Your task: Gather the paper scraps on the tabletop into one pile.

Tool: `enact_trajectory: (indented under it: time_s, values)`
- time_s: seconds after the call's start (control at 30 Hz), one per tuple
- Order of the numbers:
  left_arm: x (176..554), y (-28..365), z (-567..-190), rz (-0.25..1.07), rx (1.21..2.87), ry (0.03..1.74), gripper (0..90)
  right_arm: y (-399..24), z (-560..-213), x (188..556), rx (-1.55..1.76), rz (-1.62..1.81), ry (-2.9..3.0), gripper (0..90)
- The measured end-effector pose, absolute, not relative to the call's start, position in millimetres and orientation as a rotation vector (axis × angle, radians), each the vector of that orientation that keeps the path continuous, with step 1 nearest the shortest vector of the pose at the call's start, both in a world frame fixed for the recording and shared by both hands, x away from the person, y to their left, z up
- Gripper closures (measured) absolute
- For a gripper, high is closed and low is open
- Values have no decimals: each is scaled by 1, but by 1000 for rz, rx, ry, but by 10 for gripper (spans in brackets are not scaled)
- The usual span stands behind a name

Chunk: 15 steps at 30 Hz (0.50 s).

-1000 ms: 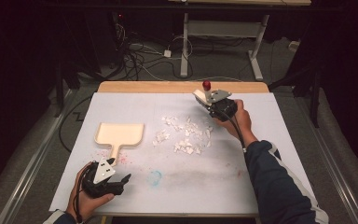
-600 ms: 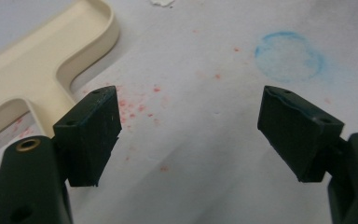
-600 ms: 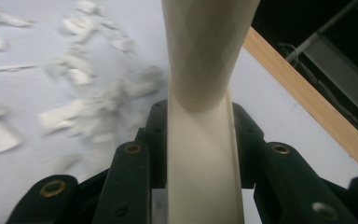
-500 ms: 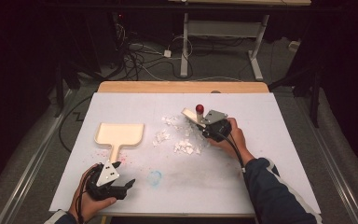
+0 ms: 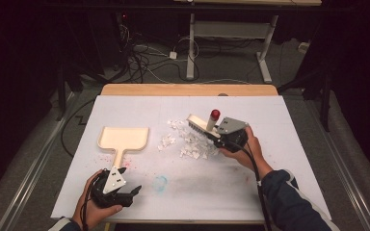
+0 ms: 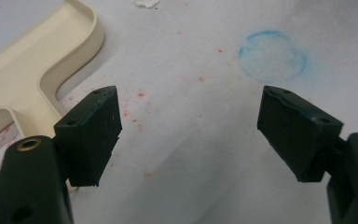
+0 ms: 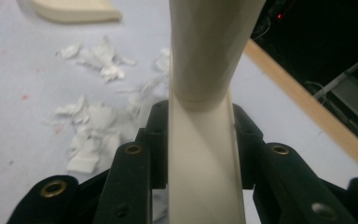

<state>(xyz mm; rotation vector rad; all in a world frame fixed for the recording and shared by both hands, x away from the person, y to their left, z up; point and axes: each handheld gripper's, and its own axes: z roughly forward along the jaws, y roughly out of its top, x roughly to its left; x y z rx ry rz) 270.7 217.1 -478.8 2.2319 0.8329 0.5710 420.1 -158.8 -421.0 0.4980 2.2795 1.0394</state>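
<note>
A cream brush (image 5: 200, 126) with a red knob (image 5: 215, 114) on its handle is tilted over a pile of torn white paper scraps (image 5: 188, 142) at the table's middle. My right gripper (image 5: 218, 134) is shut on the brush handle (image 7: 205, 140), the pads pressing both its sides, with scraps (image 7: 93, 126) lying just beyond. A cream dustpan (image 5: 124, 138) lies flat at the left, its handle pointing toward the front. My left gripper (image 5: 131, 192) rests near the front left edge, open with nothing between its jaws (image 6: 189, 130), and the dustpan handle (image 6: 32, 70) lies just to its left.
The table is covered in white paper (image 5: 279, 192) with red specks and a faint blue ring (image 6: 272, 56) in front of the left gripper. A wooden strip (image 5: 188, 89) runs along the far edge. Cables and desk legs (image 5: 190, 48) stand on the dark floor beyond.
My right hand has carried the brush from the far side toward the front, down onto the scrap pile. The left gripper has stayed where it was, still open.
</note>
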Motion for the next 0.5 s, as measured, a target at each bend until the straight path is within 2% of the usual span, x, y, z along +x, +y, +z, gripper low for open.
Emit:
enact_trajectory:
  time_s: [0.07,0.17,0.23,0.5]
  values:
    - [271,217,-479,573,2230,838,214,-160,-406,433,491,1052,2246,676]
    - [271,219,-478,578,2224,845,214,-157,-401,444,483,1052,2225,676]
    - [271,219,-478,585,2227,854,215,-145,-398,464,475,1053,2220,676]
    - [270,215,-482,561,2245,872,217,-99,-418,502,447,986,2260,676]
